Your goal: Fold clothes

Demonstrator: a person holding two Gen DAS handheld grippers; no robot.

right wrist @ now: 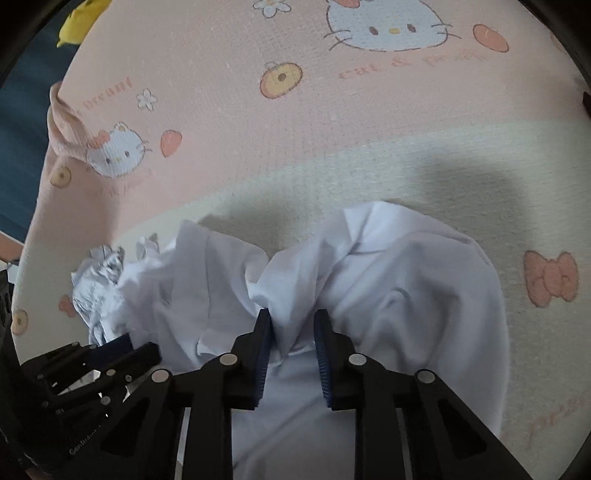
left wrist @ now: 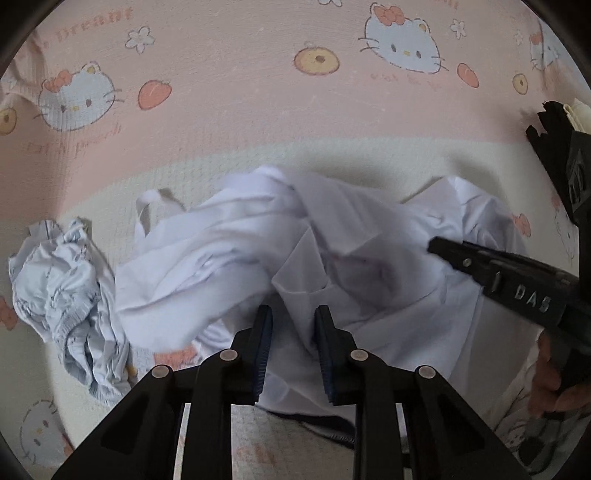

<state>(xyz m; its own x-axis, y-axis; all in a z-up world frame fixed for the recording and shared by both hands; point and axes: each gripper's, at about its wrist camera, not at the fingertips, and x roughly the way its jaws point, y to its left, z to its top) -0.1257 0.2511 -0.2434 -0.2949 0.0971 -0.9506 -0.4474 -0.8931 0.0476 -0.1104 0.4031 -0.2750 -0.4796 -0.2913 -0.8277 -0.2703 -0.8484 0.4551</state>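
1. Black left tongs [left wrist: 292, 325] point steeply down from the bottom centre of the left wrist view, their blue-ribbed pads [left wrist: 265, 354] pinched on a fold of the white garment [left wrist: 236, 258].
2. Right tongs [right wrist: 291, 328] reach in the same way in the right wrist view, narrow and clamped on a raised ridge of the same cloth; seen from the left wrist view they enter from the right edge, with part of a hand [left wrist: 554, 380] on the handle below.
3. White and thin, the garment lies crumpled across the middle of both views, deeply creased, bunched into two humps.
4. At its left sits a smaller pale blue patterned garment [left wrist: 70, 291], wadded up.
5. Both lie on a pink and cream bedspread [left wrist: 236, 110] printed with cartoon cats, bows, flowers and fruit.
6. A yellow object [right wrist: 85, 18] shows at the upper left of the right wrist view.
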